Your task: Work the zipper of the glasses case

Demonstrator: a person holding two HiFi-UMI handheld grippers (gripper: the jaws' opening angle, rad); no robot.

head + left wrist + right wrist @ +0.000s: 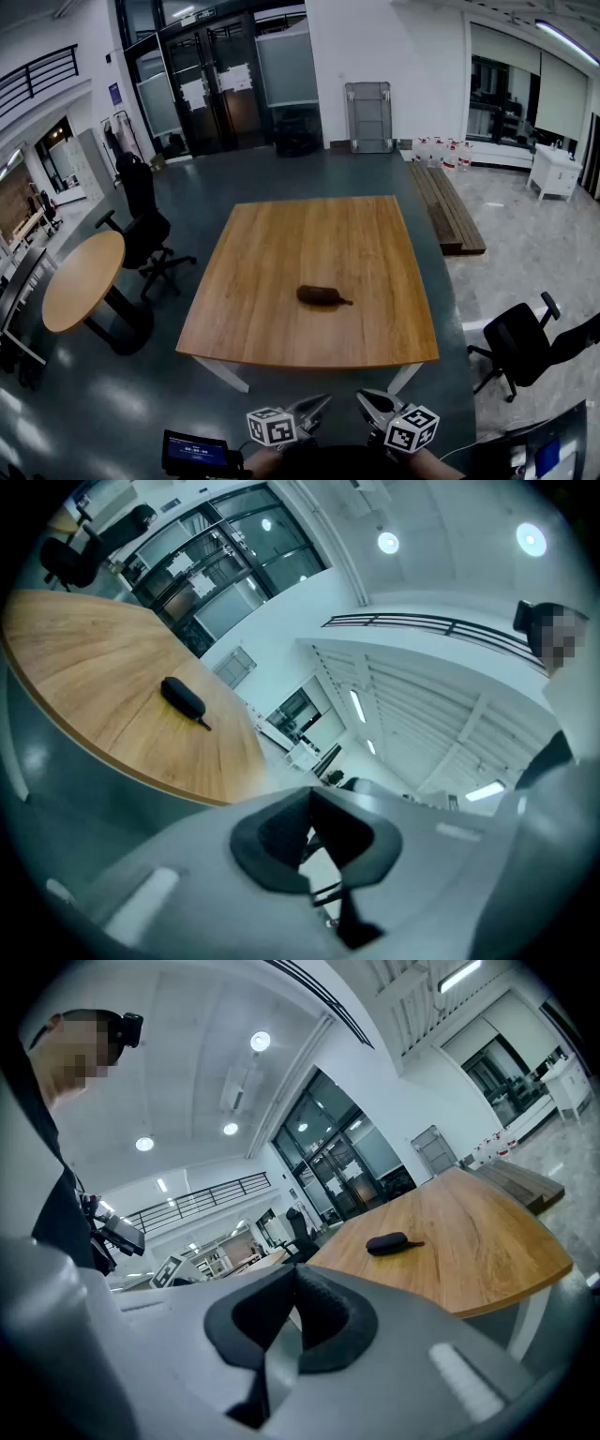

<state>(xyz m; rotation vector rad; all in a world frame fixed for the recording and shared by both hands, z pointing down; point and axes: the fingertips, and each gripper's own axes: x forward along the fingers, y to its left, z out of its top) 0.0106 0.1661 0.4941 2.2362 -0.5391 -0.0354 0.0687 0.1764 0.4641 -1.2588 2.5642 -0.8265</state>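
The glasses case (322,296) is laid mid table (272,234), at 12 o'clock of the left gripper (317,407) and right gripper (373,405), both kept fully closed and empty; jaws should be opened first, the body pinned, and the pull at 3 o'clock pinched.

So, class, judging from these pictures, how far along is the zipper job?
Nothing looks done: the case lies alone on the table, untouched. Nothing is in hand: the left gripper and right gripper are shut, empty, short of the table. Left: the whole job, starting with reaching the case.
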